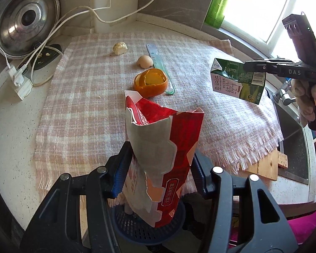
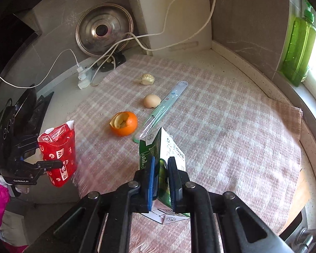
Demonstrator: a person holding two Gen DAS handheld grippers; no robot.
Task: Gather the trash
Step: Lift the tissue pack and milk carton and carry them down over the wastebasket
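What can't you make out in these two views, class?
- Basket, left view: the red bag and left gripper hide its contents.
- Carton base, right view: right gripper fingers cover it.
- Sink, left view: cut off by the edge.

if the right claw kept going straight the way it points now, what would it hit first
Probably the clear plastic ruler on the checked cloth, just past the milk carton that the right claw holds; depth is unclear, so it might meet bare cloth first.
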